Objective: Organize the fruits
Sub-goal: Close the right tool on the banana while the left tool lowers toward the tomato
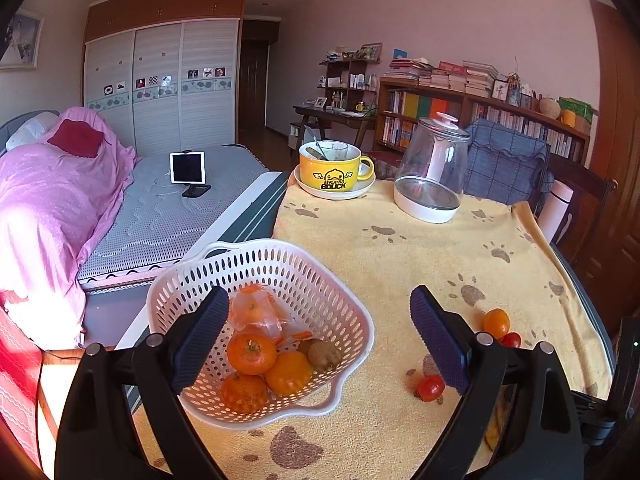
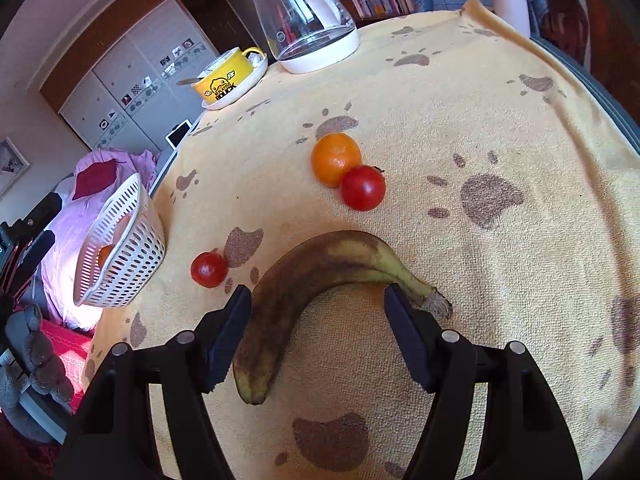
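Risk: banana (image 2: 304, 280) slips out of right tongs (image 2: 318, 336).
Both tongs wide open, empty; banana curves between right pads, soft, overripe. Left tongs (image 1: 316, 340) hover over basket (image 1: 352, 300).

White basket (image 1: 352, 312) holds oranges (image 1: 251, 352); left gripper (image 1: 320, 336) hovers above, jaws spread wide.

Both wrist views look down, sharing the basket (image 1: 256, 264).
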A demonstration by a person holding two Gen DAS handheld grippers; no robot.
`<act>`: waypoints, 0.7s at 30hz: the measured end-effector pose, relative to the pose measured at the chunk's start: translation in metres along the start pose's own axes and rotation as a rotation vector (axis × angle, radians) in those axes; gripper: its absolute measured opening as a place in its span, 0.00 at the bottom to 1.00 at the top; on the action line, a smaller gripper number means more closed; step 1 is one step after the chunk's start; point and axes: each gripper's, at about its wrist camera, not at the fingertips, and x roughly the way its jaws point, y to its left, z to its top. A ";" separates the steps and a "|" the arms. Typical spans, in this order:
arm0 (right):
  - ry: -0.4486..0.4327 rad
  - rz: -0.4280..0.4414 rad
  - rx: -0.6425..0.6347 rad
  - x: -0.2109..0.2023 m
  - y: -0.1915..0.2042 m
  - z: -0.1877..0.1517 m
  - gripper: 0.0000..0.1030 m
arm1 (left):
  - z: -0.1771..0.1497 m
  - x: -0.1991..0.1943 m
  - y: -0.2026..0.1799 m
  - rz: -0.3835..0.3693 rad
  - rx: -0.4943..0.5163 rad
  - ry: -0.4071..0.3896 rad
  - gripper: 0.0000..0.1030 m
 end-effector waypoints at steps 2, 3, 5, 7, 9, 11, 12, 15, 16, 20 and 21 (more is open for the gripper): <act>-0.003 -0.011 0.014 0.001 -0.004 0.005 0.67 | 0.000 0.000 -0.001 -0.002 0.004 0.000 0.90; -0.001 -0.014 0.019 0.002 -0.004 0.006 0.67 | -0.001 0.000 -0.002 -0.003 0.007 0.000 0.90; -0.002 -0.019 -0.004 0.003 0.003 0.004 0.68 | -0.001 0.001 -0.004 -0.005 0.010 0.002 0.90; 0.005 -0.013 -0.045 0.004 0.015 -0.001 0.68 | -0.002 0.003 -0.006 -0.005 0.014 0.006 0.90; 0.010 -0.032 -0.097 0.007 0.028 -0.006 0.68 | -0.002 0.003 -0.008 -0.007 0.016 0.007 0.90; 0.014 -0.079 -0.145 0.012 0.039 -0.011 0.65 | -0.003 0.003 -0.009 -0.009 0.019 0.007 0.90; 0.018 -0.096 -0.167 0.014 0.043 -0.013 0.63 | -0.003 0.003 -0.009 -0.010 0.021 0.007 0.90; 0.025 -0.155 -0.216 0.020 0.051 -0.016 0.53 | -0.003 0.003 -0.011 -0.014 0.023 0.007 0.90; 0.024 -0.168 -0.224 0.019 0.051 -0.016 0.49 | -0.003 0.003 -0.012 -0.015 0.024 0.007 0.90; 0.021 -0.161 -0.216 0.014 0.041 -0.016 0.38 | -0.005 0.003 -0.014 -0.022 0.032 0.011 0.90; 0.020 -0.162 -0.220 0.012 0.040 -0.017 0.36 | -0.006 0.004 -0.016 -0.025 0.035 0.015 0.90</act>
